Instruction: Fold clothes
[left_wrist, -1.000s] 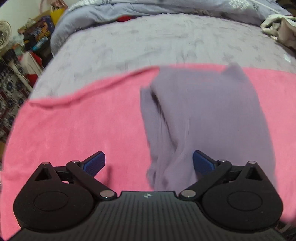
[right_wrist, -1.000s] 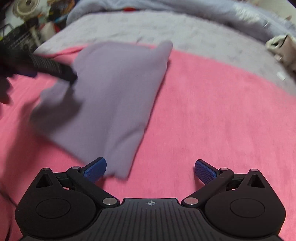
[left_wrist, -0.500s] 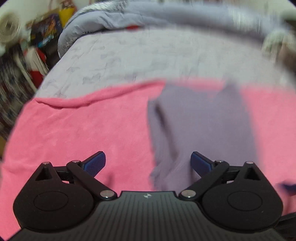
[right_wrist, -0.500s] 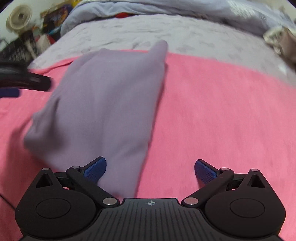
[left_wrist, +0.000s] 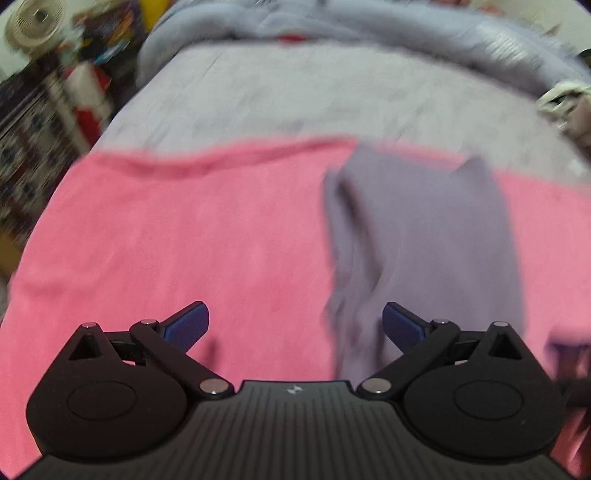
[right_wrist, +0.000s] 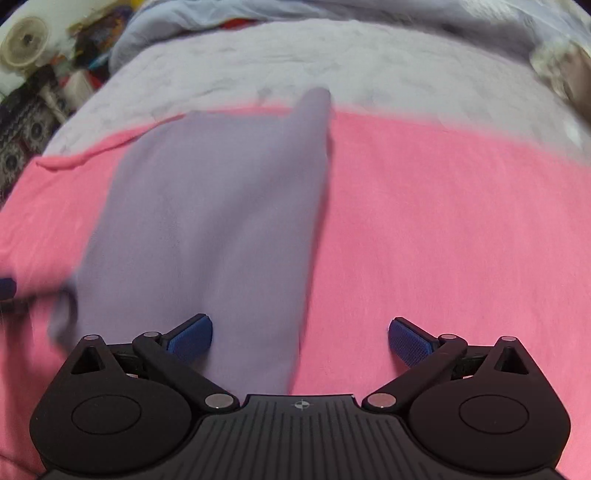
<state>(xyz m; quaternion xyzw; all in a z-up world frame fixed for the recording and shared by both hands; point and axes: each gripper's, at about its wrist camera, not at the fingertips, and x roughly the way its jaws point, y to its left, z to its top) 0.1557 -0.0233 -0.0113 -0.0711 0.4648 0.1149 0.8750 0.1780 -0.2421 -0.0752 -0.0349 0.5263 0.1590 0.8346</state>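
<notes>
Pink blanket (left_wrist: 192, 236) spread across the near half of the bed, far edge slightly rumpled, over a grey patterned bedsheet (left_wrist: 295, 96). Bunched blue-grey duvet (left_wrist: 369, 26) along the bed's far edge; pale crumpled fabric (left_wrist: 565, 103) at far right corner. Off the left edge: white fan (left_wrist: 35, 27), blurred clutter (right_wrist: 44, 99).

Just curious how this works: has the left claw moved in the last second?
Yes. In the right view, the left claw has pulled back from the blanket's far edge to the cloth's near corner.
</notes>
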